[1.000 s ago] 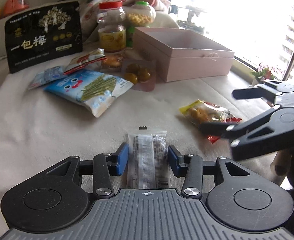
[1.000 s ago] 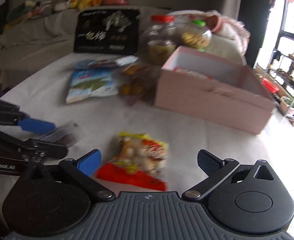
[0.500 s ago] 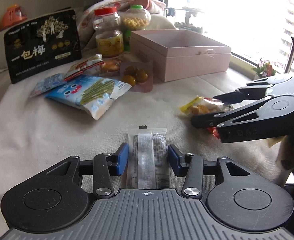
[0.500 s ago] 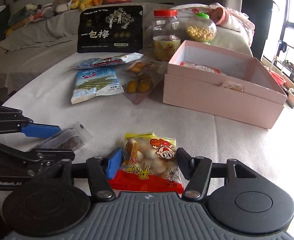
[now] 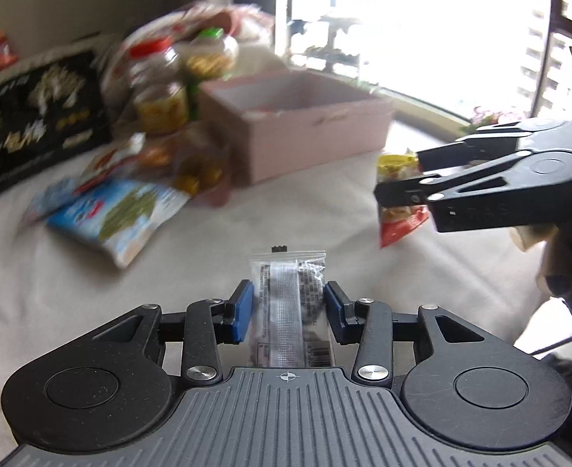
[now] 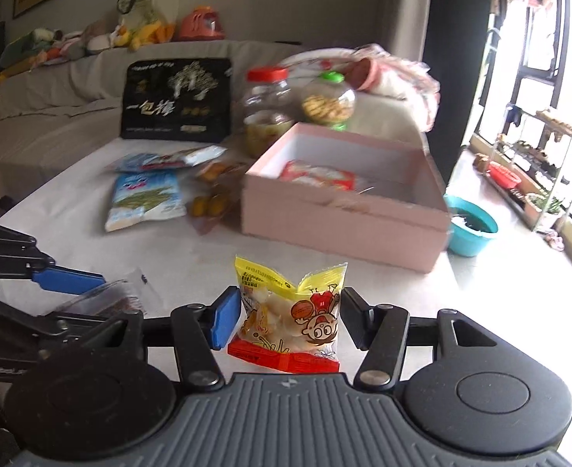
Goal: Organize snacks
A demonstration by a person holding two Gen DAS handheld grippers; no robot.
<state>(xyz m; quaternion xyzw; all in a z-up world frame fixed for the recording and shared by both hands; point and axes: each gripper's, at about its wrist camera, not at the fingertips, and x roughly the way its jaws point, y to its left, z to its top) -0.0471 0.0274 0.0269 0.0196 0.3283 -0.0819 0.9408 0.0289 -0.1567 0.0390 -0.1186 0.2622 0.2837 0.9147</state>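
My left gripper [image 5: 288, 305] is shut on a clear snack sachet [image 5: 287, 303] and holds it above the white table. My right gripper [image 6: 291, 317] is shut on a yellow and red snack packet [image 6: 289, 319], lifted off the table; it also shows in the left wrist view [image 5: 396, 210]. The open pink box [image 6: 344, 214] stands ahead of the right gripper with a red and white packet [image 6: 317, 175] inside. The left gripper also shows in the right wrist view [image 6: 87, 292] at the lower left with the sachet [image 6: 99, 299].
A blue and white snack bag [image 6: 145, 198], a clear pack of yellow sweets [image 6: 212, 194] and smaller packets [image 6: 169, 157] lie left of the box. Two jars [image 6: 266, 113] and a black bag [image 6: 176, 101] stand behind. A teal bowl [image 6: 470, 225] sits on the floor to the right.
My right gripper has closed on the yellow and red packet and lifted it off the table. My left gripper has risen with the sachet and swung towards the pink box.
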